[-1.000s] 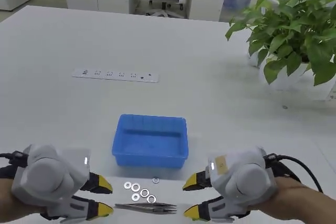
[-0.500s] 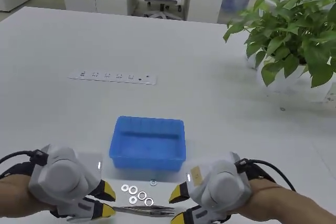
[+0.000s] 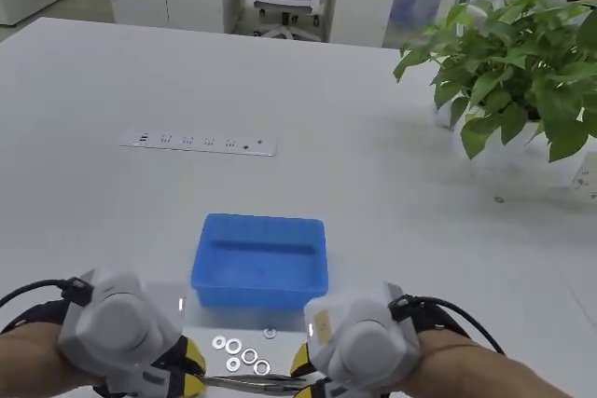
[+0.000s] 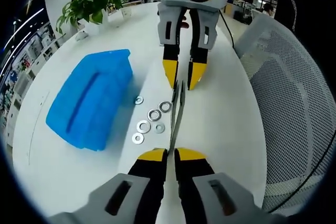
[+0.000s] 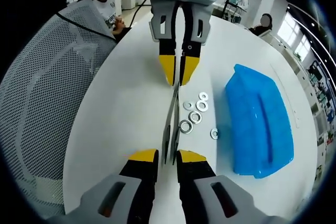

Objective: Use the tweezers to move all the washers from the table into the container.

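Steel tweezers (image 3: pixel 254 382) lie on the white table in front of the blue container (image 3: pixel 259 258), which looks empty. Several washers (image 3: pixel 239 352) sit between the two, with one washer (image 3: pixel 270 333) apart near the container wall. My left gripper (image 4: pixel 170 154) is shut on one end of the tweezers (image 4: pixel 177 111). My right gripper (image 5: pixel 167 157) faces it from the other end, jaws a little apart on either side of the tweezers (image 5: pixel 171 119) without clearly touching them. Seen from the right gripper, the washers (image 5: pixel 193 109) lie right beside the tweezers.
A white power strip (image 3: pixel 198 143) lies farther back on the table. A potted green plant (image 3: pixel 522 62) stands at the far right. A mesh chair back (image 4: pixel 294 103) is close behind the table's near edge. Cabinets and an office chair stand beyond the table.
Both grippers have come inward along the table to the two ends of the tweezers, and their jaws have narrowed from wide open. The tweezers and washers have not moved.
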### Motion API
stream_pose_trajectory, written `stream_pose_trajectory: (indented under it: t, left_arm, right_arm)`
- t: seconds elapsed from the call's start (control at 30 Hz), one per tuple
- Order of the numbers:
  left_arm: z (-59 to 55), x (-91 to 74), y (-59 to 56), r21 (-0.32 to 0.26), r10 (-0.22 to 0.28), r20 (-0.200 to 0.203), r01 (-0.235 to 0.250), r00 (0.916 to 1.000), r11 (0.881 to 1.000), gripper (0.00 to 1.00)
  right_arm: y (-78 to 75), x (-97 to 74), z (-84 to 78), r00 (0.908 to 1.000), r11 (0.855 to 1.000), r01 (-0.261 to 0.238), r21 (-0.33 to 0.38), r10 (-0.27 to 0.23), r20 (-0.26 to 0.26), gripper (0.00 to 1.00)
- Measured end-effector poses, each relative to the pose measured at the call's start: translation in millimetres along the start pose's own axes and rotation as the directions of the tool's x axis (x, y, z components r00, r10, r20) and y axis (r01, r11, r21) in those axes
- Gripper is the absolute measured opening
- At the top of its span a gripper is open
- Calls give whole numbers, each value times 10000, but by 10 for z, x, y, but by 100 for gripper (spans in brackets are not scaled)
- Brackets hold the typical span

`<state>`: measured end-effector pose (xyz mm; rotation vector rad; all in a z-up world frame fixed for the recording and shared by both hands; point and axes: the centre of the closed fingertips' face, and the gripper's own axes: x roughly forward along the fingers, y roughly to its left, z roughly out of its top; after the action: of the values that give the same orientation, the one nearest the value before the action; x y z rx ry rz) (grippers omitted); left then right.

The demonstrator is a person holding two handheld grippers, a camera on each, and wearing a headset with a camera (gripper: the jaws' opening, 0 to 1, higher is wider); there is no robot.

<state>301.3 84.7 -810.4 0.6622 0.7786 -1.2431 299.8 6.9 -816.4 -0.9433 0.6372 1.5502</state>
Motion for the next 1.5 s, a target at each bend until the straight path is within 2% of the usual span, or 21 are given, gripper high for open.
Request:
stream_pose_trajectory:
  t: [0.23, 0.27, 0.57, 0.7, 0.9, 1.3, 1.5]
  left_arm:
    - [-23, 41, -22, -6, 11, 8, -11, 10000, 10000, 8]
    - [-6, 42, -18, 11, 29, 166, -29, 9999, 10000, 8]
    - [7, 44, -27, -164, 93, 359, -87, 9993, 9998, 7]
    - [20, 38, -71, 166, -26, 373, 20, 9993, 9999, 6]
    - [102, -34, -57, 179, 35, 549, -45, 9985, 9998, 6]
    - [275, -184, -81, 384, 103, 482, -122, 9988, 9992, 6]
    - [383, -267, -78, 418, 220, 537, -242, 9983, 9988, 6]
  right_arm:
    - [13, 4, 3, 10000, 10000, -13, 5, 13, -1, 14]
    - [13, 4, 3, 10000, 10000, -9, 23, 9, 3, 14]
    - [3, 11, 5, 9999, 9996, 79, 289, -81, 79, 13]
    - [-3, 13, 7, 9999, 9993, 140, 350, -144, 95, 14]
    - [-7, 8, 8, 9998, 9990, 188, 394, -192, 108, 14]
    - [-14, 14, 19, 9995, 9987, 253, 446, -261, 176, 16]
    - [-30, 17, 93, 9987, 9982, 316, 512, -336, 385, 16]
